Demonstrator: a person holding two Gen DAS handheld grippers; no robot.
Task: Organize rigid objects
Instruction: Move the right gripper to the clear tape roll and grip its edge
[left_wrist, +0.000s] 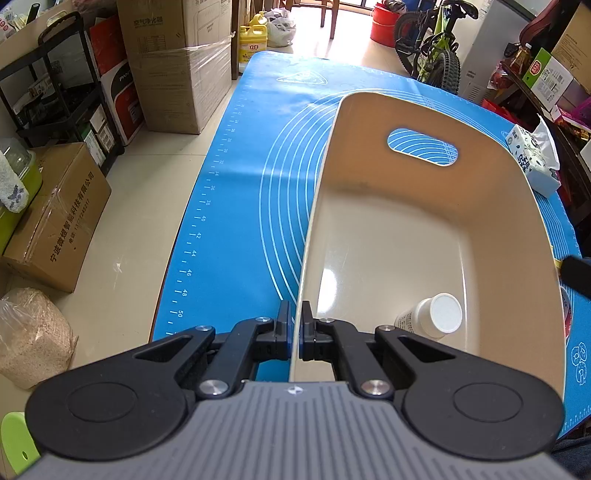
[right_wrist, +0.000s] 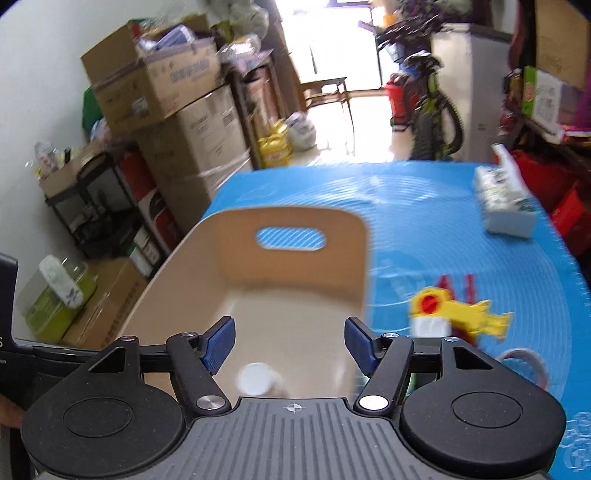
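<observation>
Right wrist view: our right claw (right_wrist: 290, 345) stands apart and empty above the bottle (right_wrist: 256, 378) in the bin (right_wrist: 295, 218); next we should go to the yellow toy (right_wrist: 454, 312) at three o'clock, while our left claw (left_wrist: 295, 328) is clamped on the bin wall.

Cluttered storeroom, daylight from the far end.
Pale tiled floor (left_wrist: 147, 192); stacked cardboard boxes (left_wrist: 177, 62) and a black metal rack (left_wrist: 62, 85) along the white wall (right_wrist: 44, 74). Bicycle (left_wrist: 436, 48) parked beside a white cabinet (left_wrist: 491, 48). Bright doorway (right_wrist: 332, 48) with a wooden chair (right_wrist: 328, 92) before it; yellow jugs (left_wrist: 253, 42) on the floor.
</observation>
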